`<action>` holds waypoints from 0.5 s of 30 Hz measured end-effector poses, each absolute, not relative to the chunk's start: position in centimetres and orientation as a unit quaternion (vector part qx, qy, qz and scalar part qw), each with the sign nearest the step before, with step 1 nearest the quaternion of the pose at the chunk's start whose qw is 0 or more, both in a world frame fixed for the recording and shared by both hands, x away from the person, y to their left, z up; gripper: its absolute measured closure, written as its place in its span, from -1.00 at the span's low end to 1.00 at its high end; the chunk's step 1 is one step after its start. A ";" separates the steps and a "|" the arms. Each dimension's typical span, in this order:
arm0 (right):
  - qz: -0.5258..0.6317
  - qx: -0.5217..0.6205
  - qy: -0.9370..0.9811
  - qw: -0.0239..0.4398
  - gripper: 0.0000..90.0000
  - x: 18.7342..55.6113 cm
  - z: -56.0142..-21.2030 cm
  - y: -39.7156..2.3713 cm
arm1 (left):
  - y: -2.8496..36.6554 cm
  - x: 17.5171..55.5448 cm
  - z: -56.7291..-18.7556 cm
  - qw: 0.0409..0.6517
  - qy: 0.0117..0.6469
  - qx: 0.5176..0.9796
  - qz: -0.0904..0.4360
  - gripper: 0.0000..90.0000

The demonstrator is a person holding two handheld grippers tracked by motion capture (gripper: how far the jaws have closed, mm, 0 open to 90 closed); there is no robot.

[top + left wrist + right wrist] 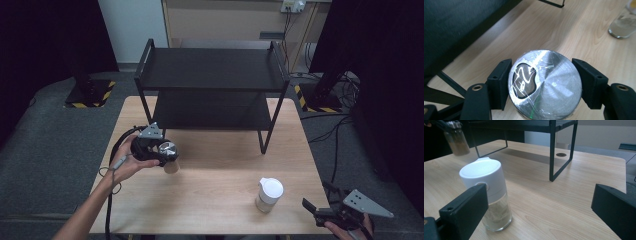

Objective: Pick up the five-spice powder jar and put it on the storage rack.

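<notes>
Above the table's left half, at nine o'clock from the white-capped jar [269,194], a steel-lidded spice jar [169,152] is held upright, clear of the wood, by the left gripper [160,152]. Along that gripper's jaws, the lid is clamped on both sides. At four o'clock, the right gripper [536,212] is held wide open and empty, the white-capped jar just inside its left jaw, the shelf rack [552,150] at twelve.

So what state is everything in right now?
Left gripper: shut on the metal-lidded jar.
Metal-lidded jar: lid on, held off the table.
Right gripper: open, holding nothing.
White-capped jar: upright on the table, cap on.
Black shelf: standing, bare.
</notes>
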State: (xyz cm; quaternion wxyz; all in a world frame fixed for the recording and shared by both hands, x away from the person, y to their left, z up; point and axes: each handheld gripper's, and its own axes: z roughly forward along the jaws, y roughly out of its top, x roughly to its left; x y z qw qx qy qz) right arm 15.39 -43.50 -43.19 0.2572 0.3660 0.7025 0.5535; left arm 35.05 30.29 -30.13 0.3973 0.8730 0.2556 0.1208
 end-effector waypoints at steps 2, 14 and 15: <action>0.554 0.367 0.701 0.257 -0.97 15.4 -43.2 -43.5 | 30.1 34.9 -28.9 0.393 0.251 0.877 0.120 -0.24; 0.557 0.365 0.702 0.251 -0.98 15.5 -43.2 -43.6 | 29.3 35.1 -20.9 0.397 0.208 0.888 0.100 -0.24; 0.557 0.366 0.702 0.250 -0.98 15.5 -43.2 -43.6 | 29.1 35.1 -20.2 0.395 0.205 0.890 0.101 -0.24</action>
